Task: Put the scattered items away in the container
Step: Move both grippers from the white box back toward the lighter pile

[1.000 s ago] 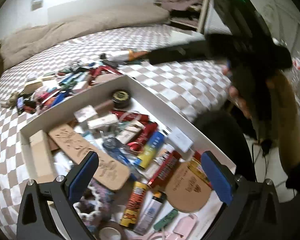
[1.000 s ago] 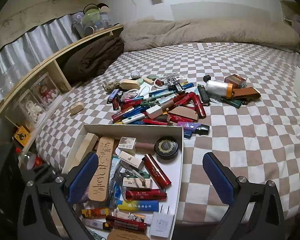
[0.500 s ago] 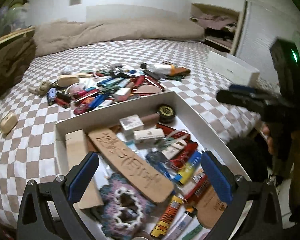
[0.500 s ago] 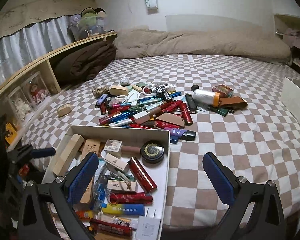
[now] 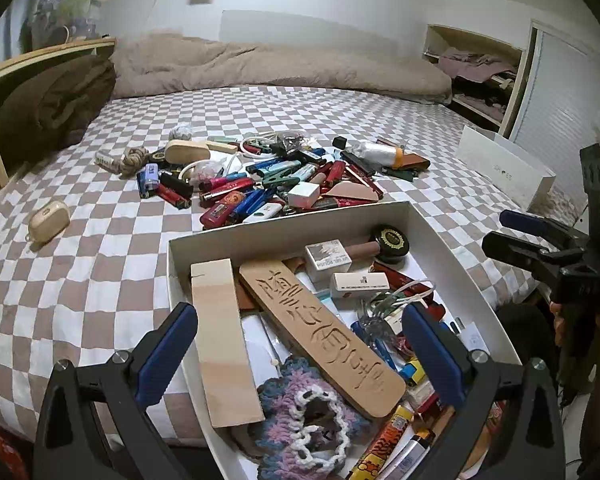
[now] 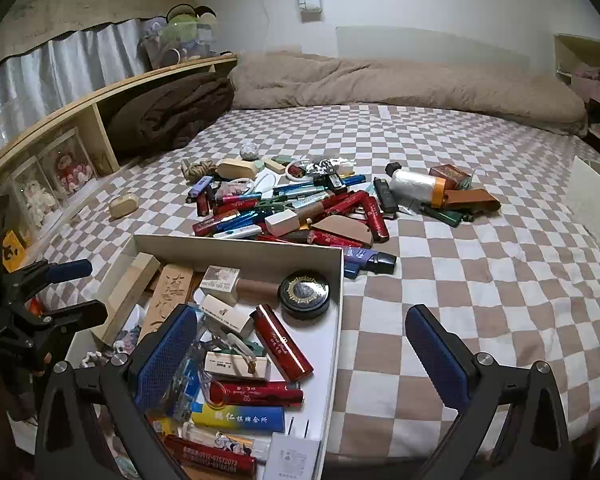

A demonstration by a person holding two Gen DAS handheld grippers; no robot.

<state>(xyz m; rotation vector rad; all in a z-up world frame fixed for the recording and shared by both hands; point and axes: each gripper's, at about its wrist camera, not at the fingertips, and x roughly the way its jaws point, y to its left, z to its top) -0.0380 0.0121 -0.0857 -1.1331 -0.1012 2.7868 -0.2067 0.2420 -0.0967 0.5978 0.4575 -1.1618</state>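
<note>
Scattered items lie in a loose heap on the checkered bedspread, just beyond the far wall of the white container; among them we see red and blue tubes, a white block, a tan half-round piece and a plastic-wrapped roll with an orange band. A small beige case sits apart from the heap, toward the wooden shelf. The container rests at the near edge of the bed and is already crowded: a carved wooden plaque lies diagonally across it, a plain wood block runs along its left wall, a crocheted piece sits at the near end, and a round black tin is in the far right corner.

We hold our left gripper above the near part of the container, its blue-padded jaws spread wide with nothing between them. Our right gripper hovers over the container's right wall and the bedspread beside it, jaws likewise wide and empty. Each gripper shows at the edge of the other's view.

Farther out, a beige duvet is bunched along the head of the bed, a brown blanket is tucked in the shelf, and a white box stands at the bed's right edge.
</note>
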